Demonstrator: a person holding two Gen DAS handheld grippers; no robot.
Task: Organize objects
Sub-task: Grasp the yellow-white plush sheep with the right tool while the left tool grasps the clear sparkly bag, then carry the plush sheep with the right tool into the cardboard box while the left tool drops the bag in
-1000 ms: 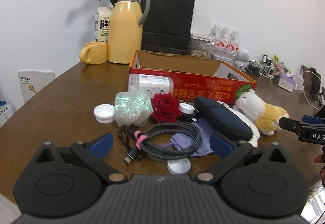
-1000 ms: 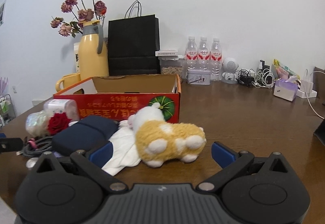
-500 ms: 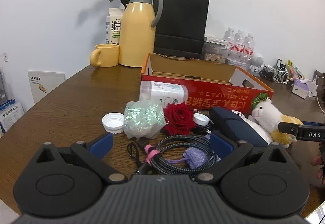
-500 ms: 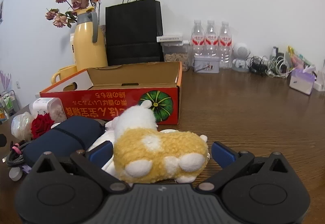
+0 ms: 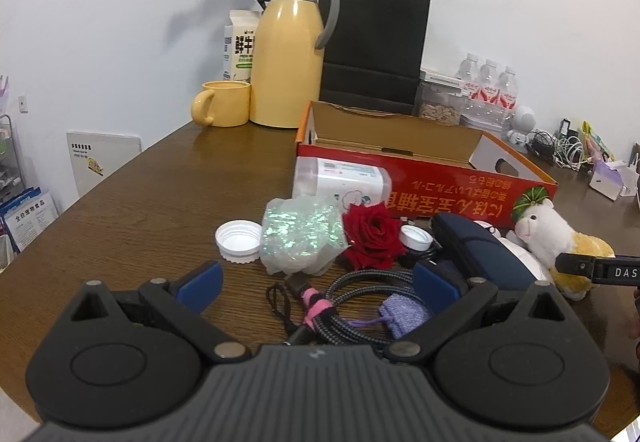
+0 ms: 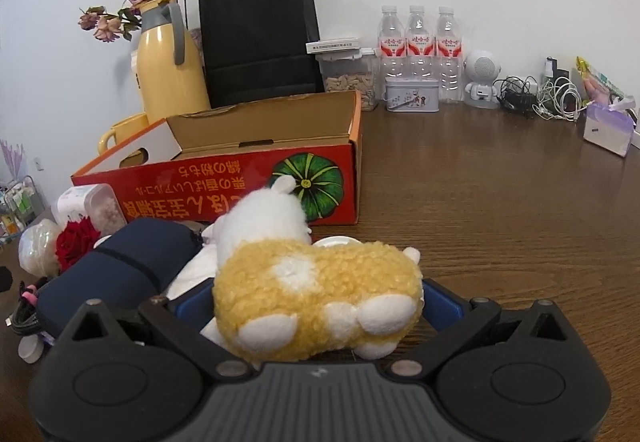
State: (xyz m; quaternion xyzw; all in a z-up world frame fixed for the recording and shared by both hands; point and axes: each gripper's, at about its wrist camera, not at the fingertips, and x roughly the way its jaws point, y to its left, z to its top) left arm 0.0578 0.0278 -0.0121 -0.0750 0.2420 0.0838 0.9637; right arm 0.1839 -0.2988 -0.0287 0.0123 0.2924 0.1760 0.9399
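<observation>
Right wrist view showed the right gripper (image 6: 318, 308) with its blue-padded fingers (image 6: 442, 300) spread wide on either side of the yellow-and-white plush sheep (image 6: 316, 294); contact with the pads could not be confirmed. That toy lay on the brown wooden desk (image 6: 500, 201), just in front of the open red cardboard box (image 6: 224, 185) and beside the navy zip pouch (image 6: 120, 270). Left wrist view showed the left gripper (image 5: 316, 284) with its fingers apart and holding nothing, over the coiled braided cable (image 5: 360, 302). A red fabric rose (image 5: 372, 238) and a white bottle cap (image 5: 239, 241) lay beyond the cable.
</observation>
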